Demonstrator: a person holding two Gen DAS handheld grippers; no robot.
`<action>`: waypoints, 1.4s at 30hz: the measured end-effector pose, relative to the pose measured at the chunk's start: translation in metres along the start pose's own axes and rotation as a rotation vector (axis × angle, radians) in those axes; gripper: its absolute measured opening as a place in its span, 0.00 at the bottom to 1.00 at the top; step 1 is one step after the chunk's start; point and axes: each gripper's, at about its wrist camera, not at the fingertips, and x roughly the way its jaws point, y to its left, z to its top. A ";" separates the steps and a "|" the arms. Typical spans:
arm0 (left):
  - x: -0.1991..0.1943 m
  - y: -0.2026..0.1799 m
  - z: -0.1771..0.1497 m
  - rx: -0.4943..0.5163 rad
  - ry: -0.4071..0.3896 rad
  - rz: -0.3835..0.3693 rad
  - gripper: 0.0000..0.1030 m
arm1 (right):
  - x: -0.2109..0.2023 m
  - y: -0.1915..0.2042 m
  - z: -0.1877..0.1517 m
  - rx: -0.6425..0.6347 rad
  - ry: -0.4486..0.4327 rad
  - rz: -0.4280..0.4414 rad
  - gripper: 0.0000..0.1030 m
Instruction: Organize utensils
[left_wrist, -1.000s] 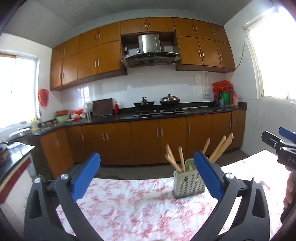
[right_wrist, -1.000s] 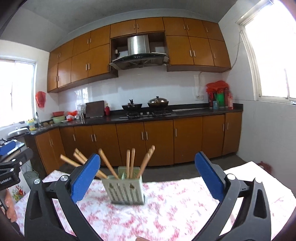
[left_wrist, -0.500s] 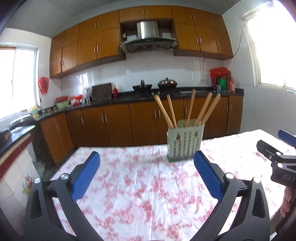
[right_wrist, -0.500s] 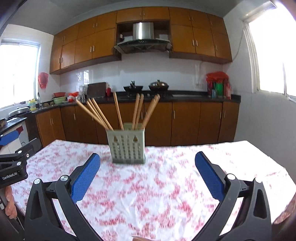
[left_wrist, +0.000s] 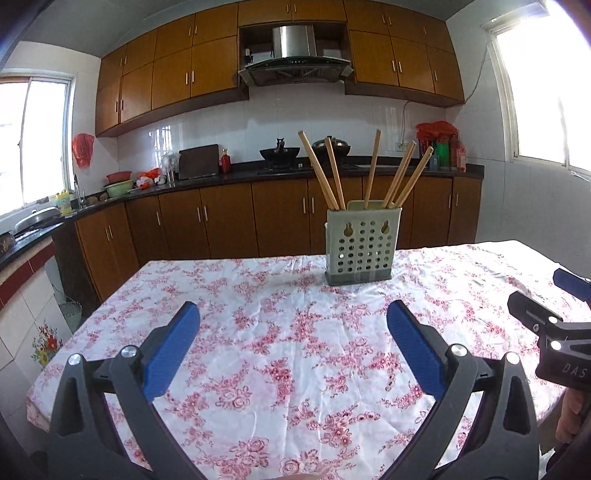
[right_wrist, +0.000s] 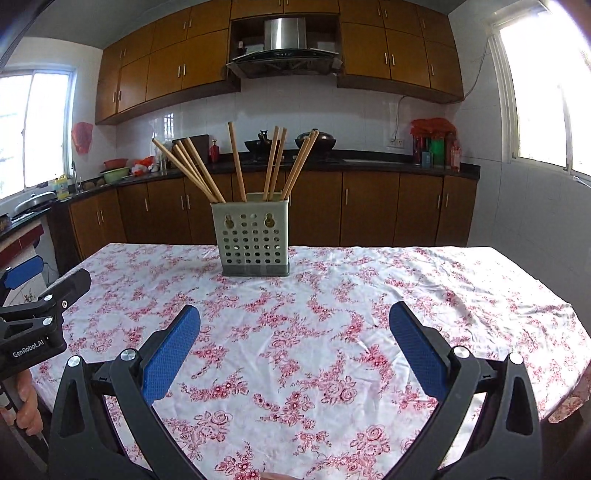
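Note:
A pale green perforated utensil holder (left_wrist: 360, 245) (right_wrist: 254, 240) stands upright on the far part of the table. Several wooden chopsticks (left_wrist: 334, 171) (right_wrist: 236, 166) lean out of its top. My left gripper (left_wrist: 293, 334) is open and empty, held over the cloth well short of the holder. My right gripper (right_wrist: 294, 334) is also open and empty, at a similar distance. In the left wrist view the right gripper's body shows at the right edge; the left gripper's body shows at the left edge of the right wrist view.
The table wears a white cloth with red flowers (left_wrist: 295, 350) (right_wrist: 351, 295). Behind it run brown kitchen cabinets (left_wrist: 221, 225) and a dark counter with pots (right_wrist: 314, 140) and a range hood above. Windows flank both sides.
Both grippers have dropped and tilted downward, so more of the tablecloth fills the views and the holder appears higher and farther. Both stay open and empty.

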 end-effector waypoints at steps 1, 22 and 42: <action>0.001 0.001 -0.003 -0.005 0.006 -0.004 0.96 | 0.000 0.000 -0.001 0.003 0.004 0.000 0.98; 0.003 0.004 -0.011 -0.018 0.028 0.007 0.96 | -0.001 -0.013 -0.003 0.034 0.018 -0.011 0.98; 0.003 0.003 -0.010 -0.019 0.030 0.005 0.96 | -0.001 -0.013 -0.003 0.032 0.019 -0.014 0.98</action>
